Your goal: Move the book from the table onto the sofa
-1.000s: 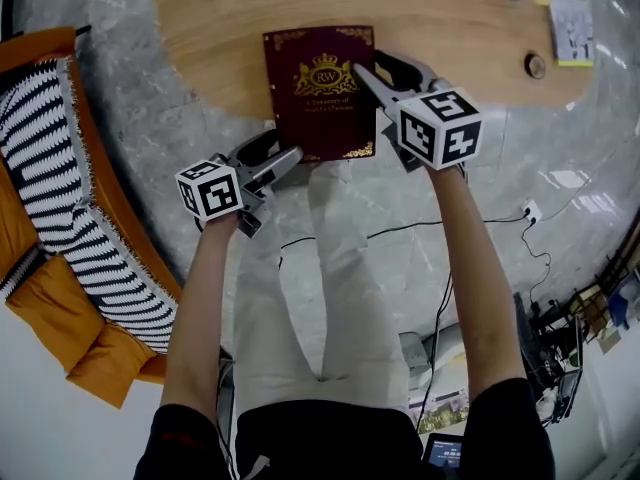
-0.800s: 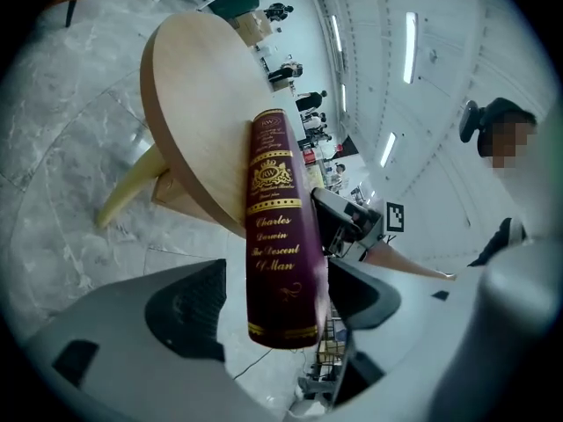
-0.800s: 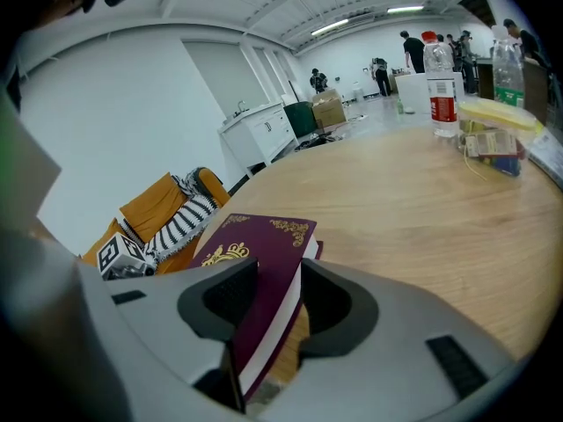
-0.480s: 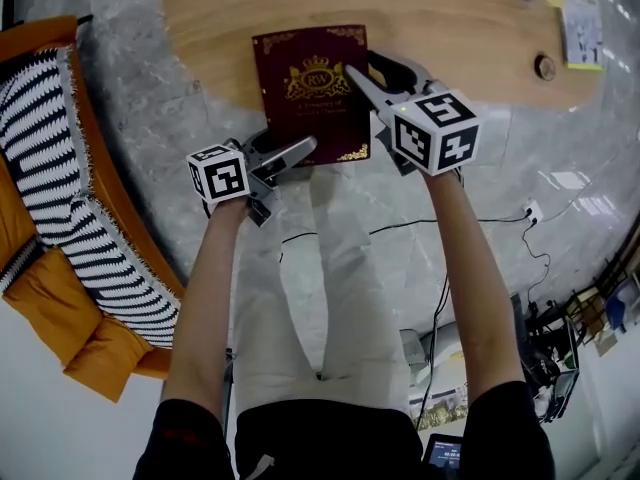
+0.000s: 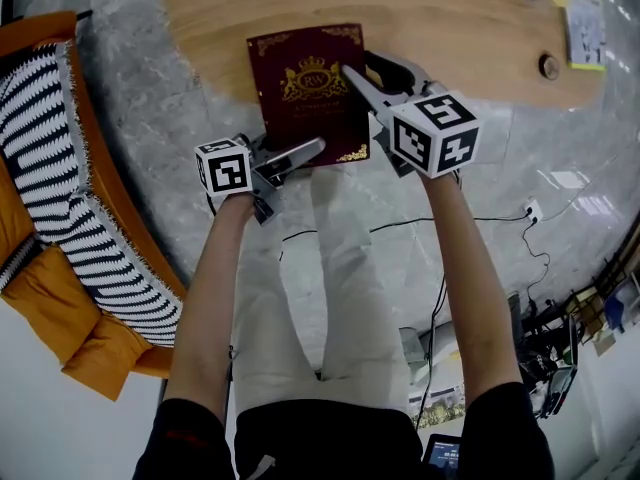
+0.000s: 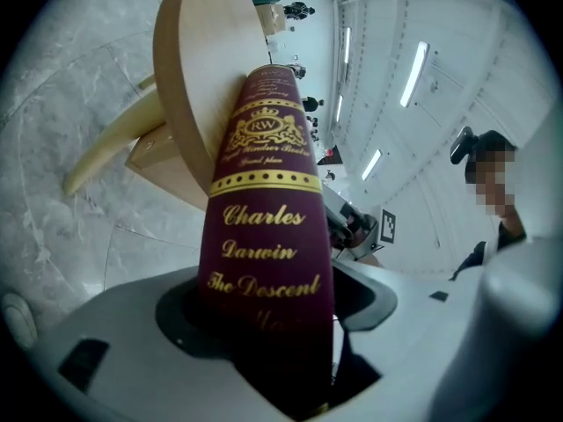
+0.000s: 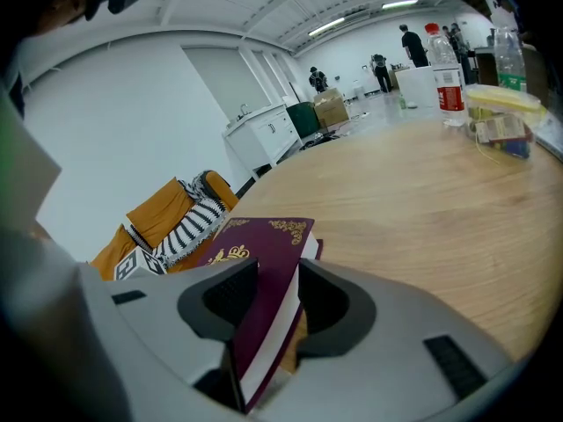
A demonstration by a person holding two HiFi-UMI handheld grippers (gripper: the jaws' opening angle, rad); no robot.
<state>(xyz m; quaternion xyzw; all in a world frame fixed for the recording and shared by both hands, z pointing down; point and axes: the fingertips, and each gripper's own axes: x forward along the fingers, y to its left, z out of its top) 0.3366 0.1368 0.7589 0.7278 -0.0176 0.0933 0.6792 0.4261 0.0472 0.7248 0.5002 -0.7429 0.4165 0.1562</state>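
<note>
A maroon book [image 5: 305, 88] with gold print lies at the near edge of the round wooden table [image 5: 450, 18]. My right gripper [image 5: 360, 68] is shut on the book's right edge; in the right gripper view its jaws clamp the cover and pages of the book [image 7: 264, 244]. My left gripper [image 5: 305, 153] is at the book's near left corner. In the left gripper view the spine of the book [image 6: 264, 192] stands between its jaws, which have just been closing; a small gap shows on one side. The orange sofa [image 5: 60, 198], draped with a striped throw, is on the left.
A water bottle [image 7: 447, 64] and small packets [image 7: 501, 121] stand at the table's far side, with papers [image 5: 575, 18] at its right corner. A black cable [image 5: 400, 230] runs across the marble floor near the person's legs. Equipment clutters the lower right floor.
The book has shifted left and turned a little under the right gripper. The left gripper has moved in and rolled so that its jaws straddle the book's near left corner.
</note>
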